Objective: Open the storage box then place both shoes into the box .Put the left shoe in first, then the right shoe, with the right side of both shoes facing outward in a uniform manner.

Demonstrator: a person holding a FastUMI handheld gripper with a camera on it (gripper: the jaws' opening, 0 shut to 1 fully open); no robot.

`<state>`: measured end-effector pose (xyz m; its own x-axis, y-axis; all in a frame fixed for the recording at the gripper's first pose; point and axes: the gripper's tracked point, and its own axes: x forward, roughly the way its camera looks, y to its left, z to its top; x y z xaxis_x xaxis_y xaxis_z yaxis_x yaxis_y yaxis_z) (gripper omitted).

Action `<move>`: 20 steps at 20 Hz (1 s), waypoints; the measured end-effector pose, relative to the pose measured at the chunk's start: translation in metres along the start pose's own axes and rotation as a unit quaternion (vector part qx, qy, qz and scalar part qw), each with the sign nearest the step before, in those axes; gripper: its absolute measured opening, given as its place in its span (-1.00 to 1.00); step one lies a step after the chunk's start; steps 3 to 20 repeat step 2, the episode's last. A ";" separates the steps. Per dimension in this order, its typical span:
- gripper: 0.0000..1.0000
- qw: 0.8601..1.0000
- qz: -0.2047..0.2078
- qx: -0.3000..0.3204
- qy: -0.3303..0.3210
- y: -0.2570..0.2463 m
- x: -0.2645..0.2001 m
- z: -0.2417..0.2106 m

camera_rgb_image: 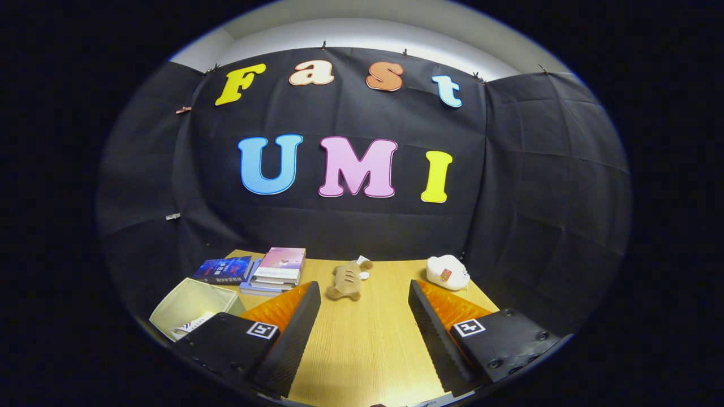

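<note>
Gripper view: gripper (pixel 365 294) jaws spread wide over bare table (pixel 362 345).

Light falls from above, bright on the pale ceiling strip and the wooden table (pixel 367 333), dim on the dark cloth walls, with strong fisheye bending toward the rim, sharp focus and soft, faint shadows.

The storage box (pixel 189 308) is a pale cream, open-topped bin sitting on the bench (pixel 367 339), just beside the left finger of the hand-held gripper (pixel 365 299), whose fingers stand wide apart, holding nothing. A white card lies inside it.
</note>
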<state>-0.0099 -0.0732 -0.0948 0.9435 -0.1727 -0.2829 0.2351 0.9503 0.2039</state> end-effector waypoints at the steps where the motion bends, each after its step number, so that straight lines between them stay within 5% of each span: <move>1: 0.92 1.000 0.001 -0.004 -0.002 -0.001 0.000 0.001; 20: 0.92 1.000 0.002 -0.007 -0.005 -0.001 -0.001 0.004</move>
